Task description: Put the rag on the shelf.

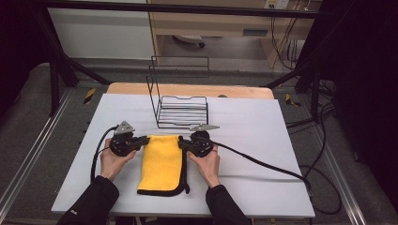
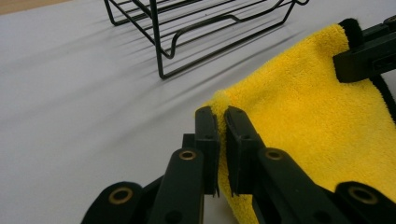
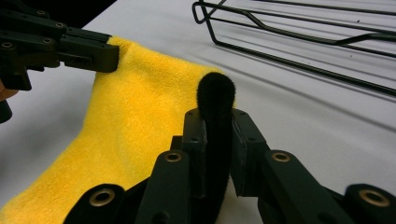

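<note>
High view, two tools (image 1: 146, 142) (image 1: 182, 143), one cloth (image 1: 162, 164)

A yellow cloth (image 1: 162, 163) with a black edge is seen lying on the white table (image 1: 253, 140). Its two far corners are held, one by each gripper. The left corner is pinched by the left gripper (image 1: 143, 141), which is held in the left hand (image 1: 114, 159). The right corner is pinched by the right gripper (image 1: 181, 143), which is held in the right hand (image 1: 206, 161). A black cable (image 1: 263, 161) is seen trailing from the right gripper across the table and off its right side. A black wire rack (image 1: 180, 110) is set just behind the cloth, near the far edge of the table. Dark sleeves (image 1: 94, 201) are worn on both arms.
</note>
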### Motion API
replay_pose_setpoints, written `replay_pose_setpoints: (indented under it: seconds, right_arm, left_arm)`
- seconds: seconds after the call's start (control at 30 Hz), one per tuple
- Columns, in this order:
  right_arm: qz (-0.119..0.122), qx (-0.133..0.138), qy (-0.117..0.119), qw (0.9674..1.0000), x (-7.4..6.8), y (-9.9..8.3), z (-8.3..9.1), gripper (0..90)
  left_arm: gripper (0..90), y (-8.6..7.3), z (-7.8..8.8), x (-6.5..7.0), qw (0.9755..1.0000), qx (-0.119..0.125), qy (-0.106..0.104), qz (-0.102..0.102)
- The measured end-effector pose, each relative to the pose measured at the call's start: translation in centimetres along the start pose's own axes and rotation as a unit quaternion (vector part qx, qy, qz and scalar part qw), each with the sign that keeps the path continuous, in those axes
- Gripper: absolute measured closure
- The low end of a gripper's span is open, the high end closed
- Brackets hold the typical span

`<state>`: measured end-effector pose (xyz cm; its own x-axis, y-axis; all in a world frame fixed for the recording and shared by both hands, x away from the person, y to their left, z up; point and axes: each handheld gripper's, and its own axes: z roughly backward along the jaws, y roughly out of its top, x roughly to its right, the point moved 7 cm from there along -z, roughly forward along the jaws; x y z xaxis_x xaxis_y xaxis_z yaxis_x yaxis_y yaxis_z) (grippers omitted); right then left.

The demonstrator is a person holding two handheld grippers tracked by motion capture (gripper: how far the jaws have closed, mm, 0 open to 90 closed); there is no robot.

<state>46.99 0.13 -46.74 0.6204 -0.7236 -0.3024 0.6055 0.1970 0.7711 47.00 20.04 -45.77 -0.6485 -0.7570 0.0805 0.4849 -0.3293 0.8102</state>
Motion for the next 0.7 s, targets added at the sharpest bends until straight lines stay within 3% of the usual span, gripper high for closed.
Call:
replay_pose_setpoints:
  seconds: [0.7]
  right_arm:
    - [0.036, 0.041, 0.001, 0.9985, -2.2, 1.3, 2.3, 78.3]
  left_arm:
    - [84.3, 1.2, 2.8, 1.0, 0.9990, 0.044, 0.002, -0.004]
